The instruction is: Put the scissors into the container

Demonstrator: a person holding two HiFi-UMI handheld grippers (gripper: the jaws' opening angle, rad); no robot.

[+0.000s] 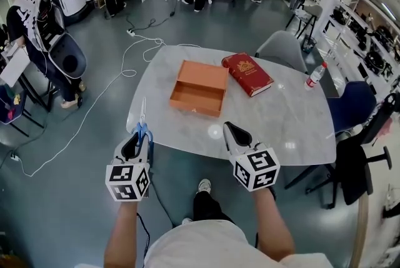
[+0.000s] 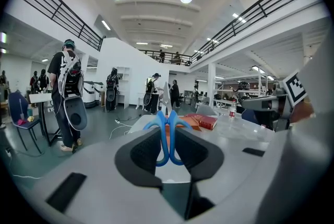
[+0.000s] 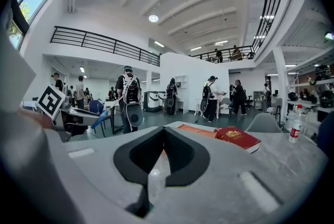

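Transport step: we have scissors (image 1: 142, 115) clamped by blue handles in left gripper (image 1: 139, 135), at near edge of surface (image 1: 281, 117). Right gripper (image 1: 232, 130) closed, empty. Next, we judge: carry to container (image 1: 199, 89) at 1 o'clock (top open), release inside.

No legible text, even on red book (image 1: 247, 74)

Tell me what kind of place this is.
Probably a large open lab or workshop hall, not a home or shop. There is a railed mezzanine overhead, several people wearing backpack rigs stand about, and a white cable trails across the grey floor.
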